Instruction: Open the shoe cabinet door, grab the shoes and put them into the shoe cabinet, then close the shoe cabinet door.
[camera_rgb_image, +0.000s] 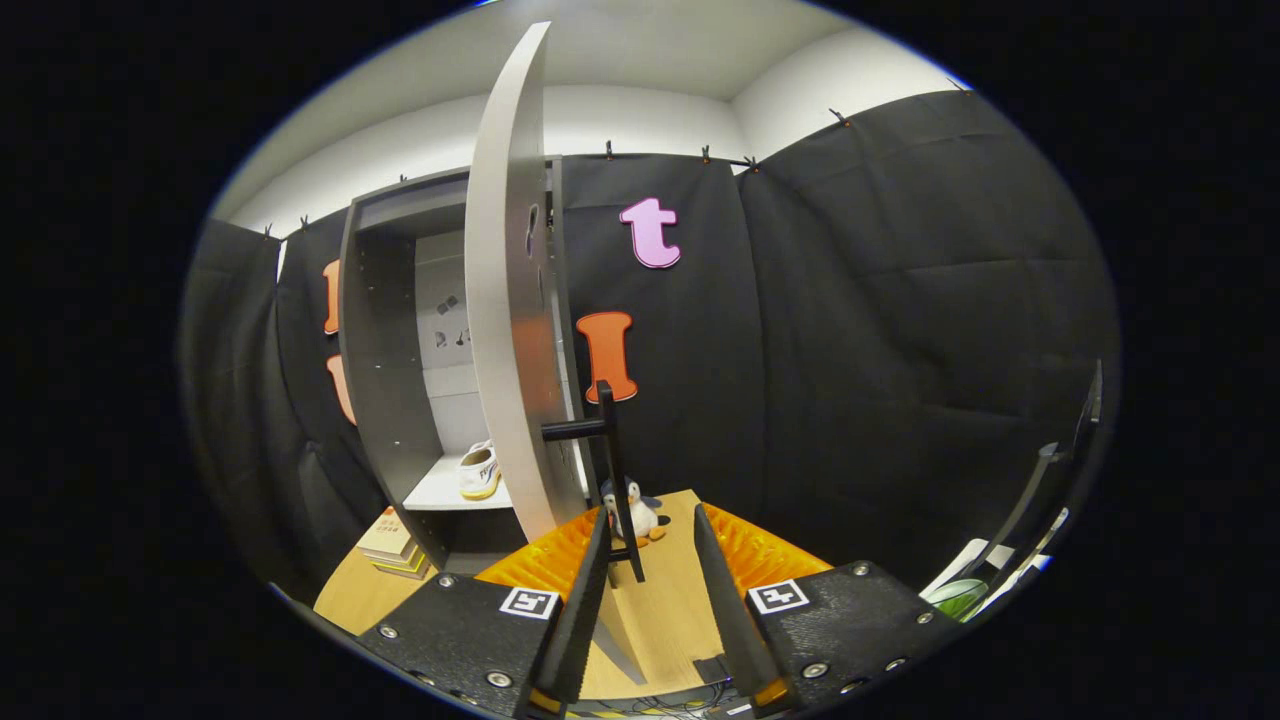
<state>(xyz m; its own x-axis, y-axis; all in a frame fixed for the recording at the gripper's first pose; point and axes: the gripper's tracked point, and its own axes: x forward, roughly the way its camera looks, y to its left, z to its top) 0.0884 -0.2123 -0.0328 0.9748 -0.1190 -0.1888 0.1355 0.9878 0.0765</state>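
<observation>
The grey shoe cabinet (385, 380) stands on the wooden table beyond the fingers, to their left. Its door (510, 330) is swung wide and seen edge-on, reaching toward me. A black bar handle (612, 470) sticks out of the door's right face, just ahead of my left finger (590, 580) and inside the gap between the fingers. My gripper (650, 520) is open, and neither finger presses on the handle. A white shoe with a yellowish sole (480, 470) rests on the cabinet's lower shelf (440, 492), partly hidden by the door.
A small penguin toy (640, 512) sits on the wooden table (670, 600) just beyond the fingertips, behind the handle. A stack of books (390, 545) lies left of the cabinet's foot. A dark stand (1050, 490) and a green object (955, 597) are far right.
</observation>
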